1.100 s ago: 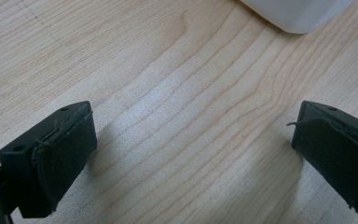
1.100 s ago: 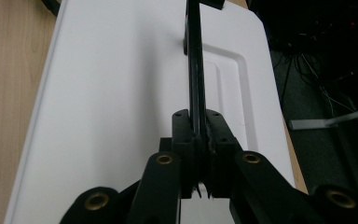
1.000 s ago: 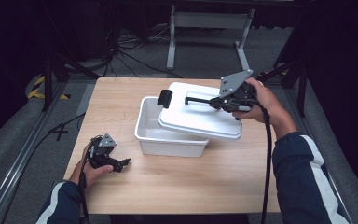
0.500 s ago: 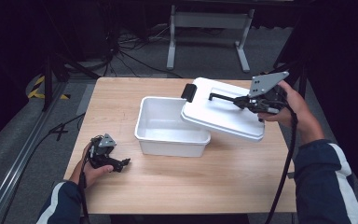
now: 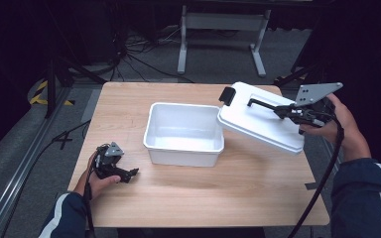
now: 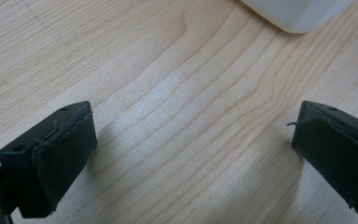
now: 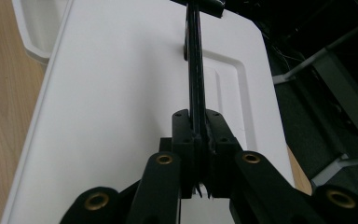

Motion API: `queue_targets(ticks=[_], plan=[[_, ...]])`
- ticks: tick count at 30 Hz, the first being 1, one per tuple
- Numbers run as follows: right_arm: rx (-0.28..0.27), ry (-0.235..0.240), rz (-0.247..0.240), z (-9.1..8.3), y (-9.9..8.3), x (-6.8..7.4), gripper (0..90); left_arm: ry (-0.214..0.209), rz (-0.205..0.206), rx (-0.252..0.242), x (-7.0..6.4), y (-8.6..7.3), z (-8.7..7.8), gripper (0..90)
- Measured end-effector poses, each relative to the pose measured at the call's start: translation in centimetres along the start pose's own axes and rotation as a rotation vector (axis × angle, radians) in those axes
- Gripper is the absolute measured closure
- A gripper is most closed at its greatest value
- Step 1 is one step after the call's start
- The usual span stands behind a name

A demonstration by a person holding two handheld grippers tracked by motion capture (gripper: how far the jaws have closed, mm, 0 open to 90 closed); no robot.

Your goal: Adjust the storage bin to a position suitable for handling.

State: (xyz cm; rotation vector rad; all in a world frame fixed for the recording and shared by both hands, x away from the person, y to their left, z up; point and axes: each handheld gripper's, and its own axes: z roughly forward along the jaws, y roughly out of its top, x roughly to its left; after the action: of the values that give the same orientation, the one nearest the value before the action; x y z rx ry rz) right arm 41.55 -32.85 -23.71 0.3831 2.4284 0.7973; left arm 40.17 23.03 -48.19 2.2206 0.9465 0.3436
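The left gripper (image 5: 129,173) rests idle on the bench (image 5: 258,198) near its front edge, fingers spread wide and empty; farther back, the white tub (image 5: 183,134) stands uncovered. The right gripper (image 5: 283,110) has its fingers clamped on the black handle (image 7: 195,70) of the lid (image 5: 258,121), held tilted beside the tub's right rim; removal appears done, setting the lid down remains.

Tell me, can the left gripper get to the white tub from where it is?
Probably yes: the left gripper rests open on the table, and bare wood lies between it and the white tub.
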Motion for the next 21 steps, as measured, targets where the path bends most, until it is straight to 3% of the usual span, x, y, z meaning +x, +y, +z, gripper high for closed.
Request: queue_targets(ticks=[10, 21], plan=[[0.014, -0.016, 0.06, -0.6, -3.4, -0.2, 84.6, 0.0, -0.001, 0.001, 0.0, 0.0, 0.0, 0.2], [0.044, -0.009, 0.103, 1.3, -6.1, 0.2, 84.6, -0.001, -0.001, 0.001, 0.0, 0.0, 0.0, 0.2]])
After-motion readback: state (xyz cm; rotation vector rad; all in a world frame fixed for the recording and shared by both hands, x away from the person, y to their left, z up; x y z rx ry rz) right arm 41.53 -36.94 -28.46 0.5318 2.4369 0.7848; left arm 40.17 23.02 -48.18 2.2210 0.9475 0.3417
